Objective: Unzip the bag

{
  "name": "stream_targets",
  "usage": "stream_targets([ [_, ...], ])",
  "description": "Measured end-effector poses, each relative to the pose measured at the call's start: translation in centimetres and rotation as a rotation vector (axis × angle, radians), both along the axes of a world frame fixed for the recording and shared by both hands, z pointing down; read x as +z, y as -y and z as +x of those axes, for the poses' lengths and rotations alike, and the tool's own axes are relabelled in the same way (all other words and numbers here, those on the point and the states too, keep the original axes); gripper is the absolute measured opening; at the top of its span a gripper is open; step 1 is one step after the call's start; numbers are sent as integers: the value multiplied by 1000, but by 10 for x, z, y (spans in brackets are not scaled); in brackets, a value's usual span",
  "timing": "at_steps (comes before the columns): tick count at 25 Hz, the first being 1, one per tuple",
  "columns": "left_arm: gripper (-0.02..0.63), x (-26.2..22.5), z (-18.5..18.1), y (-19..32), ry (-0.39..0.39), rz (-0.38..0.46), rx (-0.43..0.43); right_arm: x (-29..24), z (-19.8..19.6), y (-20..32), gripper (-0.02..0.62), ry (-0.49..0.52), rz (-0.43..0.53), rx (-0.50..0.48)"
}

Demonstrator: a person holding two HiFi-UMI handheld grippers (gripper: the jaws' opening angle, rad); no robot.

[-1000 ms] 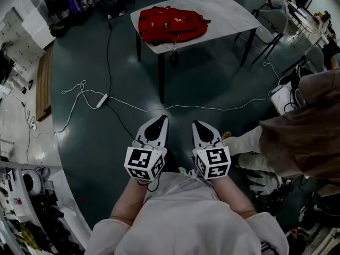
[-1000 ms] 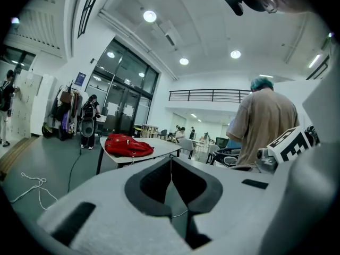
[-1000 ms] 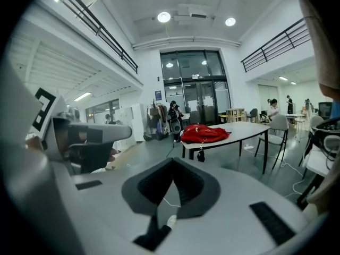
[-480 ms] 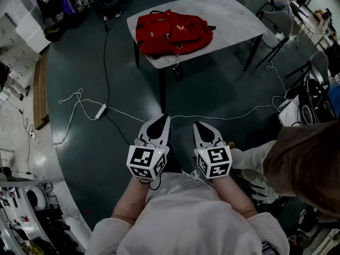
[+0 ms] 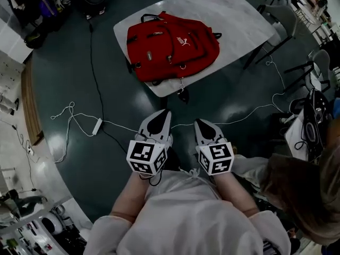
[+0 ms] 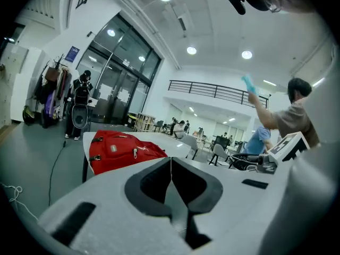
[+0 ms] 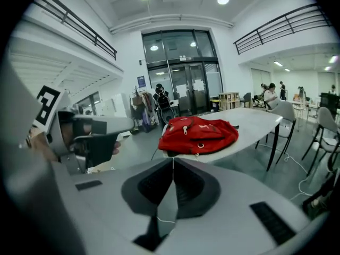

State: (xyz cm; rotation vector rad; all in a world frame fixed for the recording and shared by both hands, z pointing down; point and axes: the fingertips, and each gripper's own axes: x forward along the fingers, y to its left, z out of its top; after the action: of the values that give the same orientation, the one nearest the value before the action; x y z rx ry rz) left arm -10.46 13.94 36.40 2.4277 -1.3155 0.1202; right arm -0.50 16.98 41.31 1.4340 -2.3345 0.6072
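A red backpack (image 5: 171, 45) lies flat on a white table (image 5: 228, 15), near the table's front corner; it also shows in the left gripper view (image 6: 121, 150) and the right gripper view (image 7: 197, 134). Its zips look closed. My left gripper (image 5: 162, 113) and right gripper (image 5: 201, 122) are held side by side close to my body, well short of the table. Both are shut with their tips together and nothing between them, as seen in the left gripper view (image 6: 170, 158) and the right gripper view (image 7: 172, 160).
White cables (image 5: 79, 122) and a power strip (image 5: 96, 126) trail across the dark floor left of the table. Chairs (image 5: 324, 62) and another person (image 5: 303, 185) are at the right. Shelves with gear (image 5: 21, 232) line the left edge.
The table and backpack have come nearer and lower in the head view as I walk toward them. Both grippers stay shut in the same pose.
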Motion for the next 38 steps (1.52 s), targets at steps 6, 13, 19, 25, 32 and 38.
stream_targets([
  [6,21,4,-22,89,4,-34,63,1,-23,86,28,1,-46,47],
  [13,21,37,-22,130,14,-136,106,19,-23,133,28,-16,-112,96],
  [19,21,80,-17,147,52,-237,87,55,-19,161,29,-35,-206,63],
  [25,21,123,-13,165,35,-349,29,94,-12,190,29,-50,-297,9],
  [32,21,162,3,190,11,-384,29,146,-28,202,31,-32,-459,-102],
  [38,21,194,11,211,62,-425,28,175,-34,206,55,-46,-532,-147],
])
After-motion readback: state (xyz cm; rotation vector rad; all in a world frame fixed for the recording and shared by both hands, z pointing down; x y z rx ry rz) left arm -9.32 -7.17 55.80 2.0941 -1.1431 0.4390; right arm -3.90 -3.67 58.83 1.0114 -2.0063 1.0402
